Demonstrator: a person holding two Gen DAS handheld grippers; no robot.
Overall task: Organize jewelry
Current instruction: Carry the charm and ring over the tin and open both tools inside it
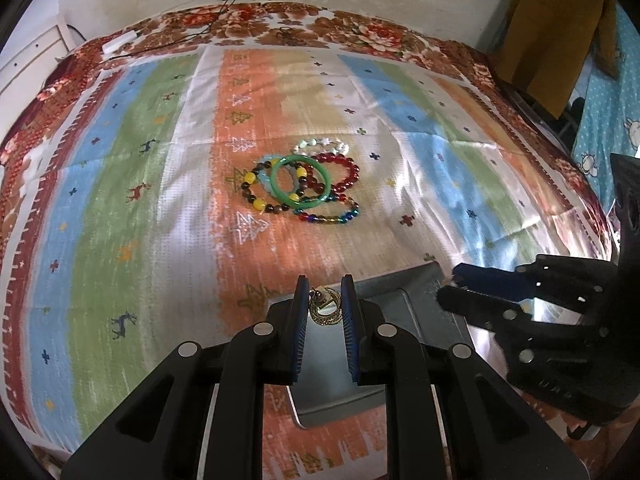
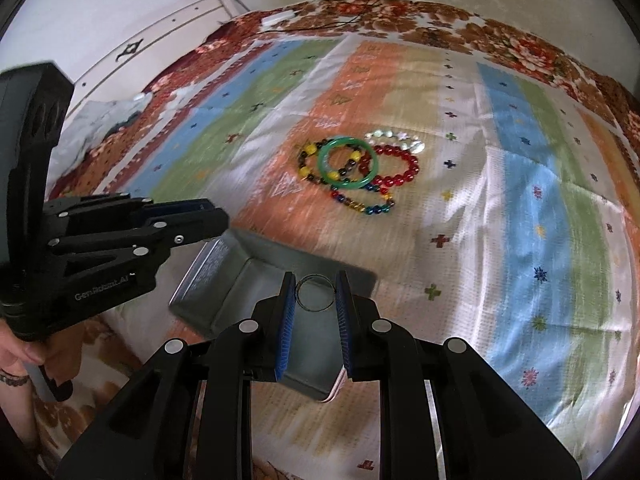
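A pile of bead bracelets with a green bangle lies on the striped cloth; it also shows in the right wrist view. A grey metal tray sits close in front, also visible in the right wrist view. My left gripper is shut on a gold earring and holds it over the tray's edge. My right gripper is shut on a thin metal ring over the tray. Each gripper shows in the other's view, the right one and the left one.
The striped cloth covers a bed with a flowered border. A white power strip with black cables lies at the far edge. A white cabinet stands at the far left. A yellow garment hangs at the right.
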